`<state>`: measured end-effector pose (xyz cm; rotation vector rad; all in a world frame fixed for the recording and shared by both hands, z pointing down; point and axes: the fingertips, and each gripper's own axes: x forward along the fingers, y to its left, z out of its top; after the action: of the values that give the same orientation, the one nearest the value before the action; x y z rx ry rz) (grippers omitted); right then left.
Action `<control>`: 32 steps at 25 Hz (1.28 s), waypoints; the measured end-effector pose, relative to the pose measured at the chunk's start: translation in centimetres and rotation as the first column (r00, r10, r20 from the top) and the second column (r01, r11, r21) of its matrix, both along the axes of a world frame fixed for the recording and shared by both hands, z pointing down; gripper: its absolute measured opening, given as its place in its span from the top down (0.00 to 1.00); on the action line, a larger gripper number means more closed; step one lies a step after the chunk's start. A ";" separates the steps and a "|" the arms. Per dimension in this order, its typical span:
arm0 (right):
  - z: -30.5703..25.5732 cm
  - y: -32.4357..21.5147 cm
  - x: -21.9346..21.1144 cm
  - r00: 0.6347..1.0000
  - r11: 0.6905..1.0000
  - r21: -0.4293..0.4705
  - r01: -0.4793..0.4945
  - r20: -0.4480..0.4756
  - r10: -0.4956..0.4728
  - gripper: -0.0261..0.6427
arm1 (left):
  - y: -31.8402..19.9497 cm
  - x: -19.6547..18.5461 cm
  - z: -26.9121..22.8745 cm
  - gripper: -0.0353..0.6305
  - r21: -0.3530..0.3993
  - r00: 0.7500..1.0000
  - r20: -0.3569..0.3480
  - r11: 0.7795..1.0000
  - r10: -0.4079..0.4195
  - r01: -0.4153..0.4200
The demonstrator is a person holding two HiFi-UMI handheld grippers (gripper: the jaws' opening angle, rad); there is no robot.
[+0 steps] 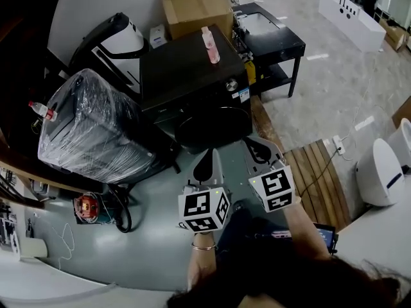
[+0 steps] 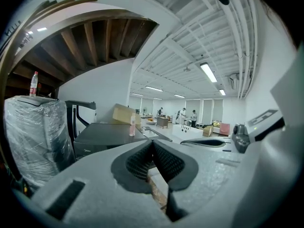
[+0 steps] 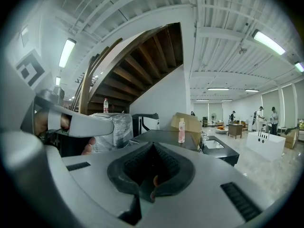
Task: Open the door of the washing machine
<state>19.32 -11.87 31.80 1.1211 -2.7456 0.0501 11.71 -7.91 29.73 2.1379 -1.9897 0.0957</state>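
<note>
The black washing machine (image 1: 186, 69) stands ahead of me, its round dark door (image 1: 215, 126) closed and facing my grippers. A pink bottle (image 1: 210, 45) stands on its top. My left gripper (image 1: 214, 153) and right gripper (image 1: 249, 143) hover side by side just in front of the door, apart from it. Both are shut with nothing between the jaws. In the left gripper view the jaws (image 2: 152, 144) meet, with the machine (image 2: 102, 137) beyond them. The right gripper view shows its jaws (image 3: 152, 146) together below the machine (image 3: 164, 137) and the bottle (image 3: 181, 130).
A plastic-wrapped appliance (image 1: 96, 127) stands left of the machine. Cardboard boxes (image 1: 196, 8) sit behind it and a black table (image 1: 276, 43) to its right. A wooden pallet (image 1: 321, 165) and a white bin (image 1: 379, 172) lie at the right; cables and a red tool (image 1: 87, 205) at the left.
</note>
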 end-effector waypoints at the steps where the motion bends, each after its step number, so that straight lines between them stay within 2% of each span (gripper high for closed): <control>1: 0.2 -0.6 -0.5 1.000 1.000 0.001 -0.008 -0.004 0.008 0.96 | -0.7 -0.6 0.0 0.93 -0.001 1.000 0.000 1.000 0.009 -0.009; 10: 0.4 -5.0 -5.3 0.998 0.998 0.010 -0.059 -0.029 0.060 0.96 | -5.8 -5.3 0.1 0.93 0.005 0.997 -0.003 0.997 0.074 -0.074; 16: 0.4 -6.6 -6.5 0.995 0.996 0.008 -0.094 -0.046 0.094 0.96 | -7.5 -6.6 0.3 0.93 0.004 0.994 -0.023 0.994 0.105 -0.105; 25: 1.3 -10.2 -6.0 0.990 0.991 -0.013 -0.134 -0.053 0.133 0.96 | -11.2 -5.5 1.6 0.93 -0.019 0.986 -0.033 0.987 0.161 -0.162; 32: 2.8 -14.4 -5.2 0.991 0.992 -0.028 -0.120 -0.070 0.118 0.96 | -15.4 -3.8 3.0 0.93 -0.036 0.983 -0.021 0.983 0.181 -0.181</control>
<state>14.15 -26.28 34.65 1.2528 -2.6070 0.0694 7.96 -23.34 32.75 2.2826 -1.7654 0.1420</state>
